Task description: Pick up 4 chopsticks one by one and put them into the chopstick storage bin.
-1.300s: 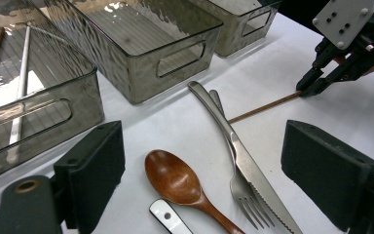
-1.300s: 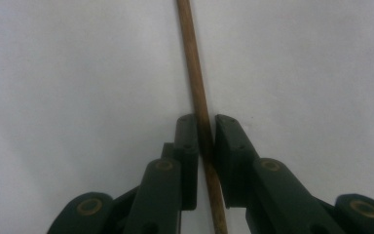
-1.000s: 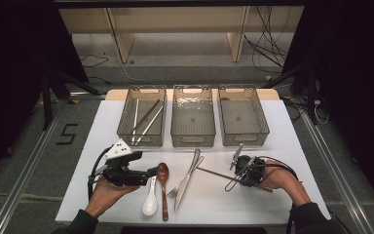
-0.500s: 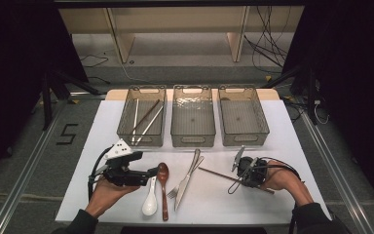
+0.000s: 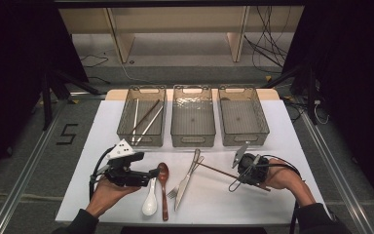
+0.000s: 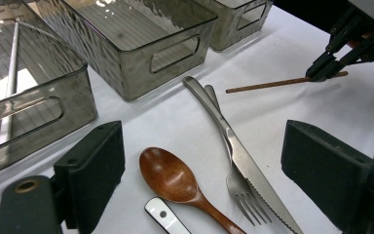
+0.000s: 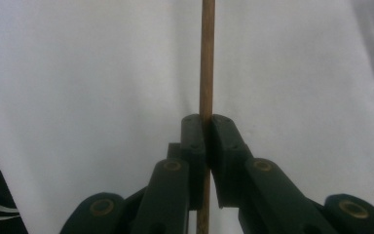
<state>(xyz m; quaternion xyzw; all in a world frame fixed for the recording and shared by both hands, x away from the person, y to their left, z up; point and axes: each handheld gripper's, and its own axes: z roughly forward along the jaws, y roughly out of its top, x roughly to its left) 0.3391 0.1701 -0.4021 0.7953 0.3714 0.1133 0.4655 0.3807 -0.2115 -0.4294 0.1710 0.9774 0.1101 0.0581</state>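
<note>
One chopstick [image 7: 205,58] – right tongs [image 7: 206,127] clamped

Matt wooden chopstick [image 7: 205,58], glossy wooden spoon [image 6: 175,180]

Three clear bins stand in a row at the far side of the white worktop [image 5: 102,195]: the left bin [image 5: 123,131] holds a white chopstick [image 5: 136,119], a brown one and a pale one, while the middle bin [image 5: 192,139] and the right bin [image 5: 265,131] stand beside it. Nearer, a white spoon [image 5: 150,202] lies just beside a wooden spoon [image 5: 163,187], and a knife [image 5: 187,178] touches a fork [image 5: 175,191]. On the floor at the left is a figure 5 [image 5: 68,134].
</note>
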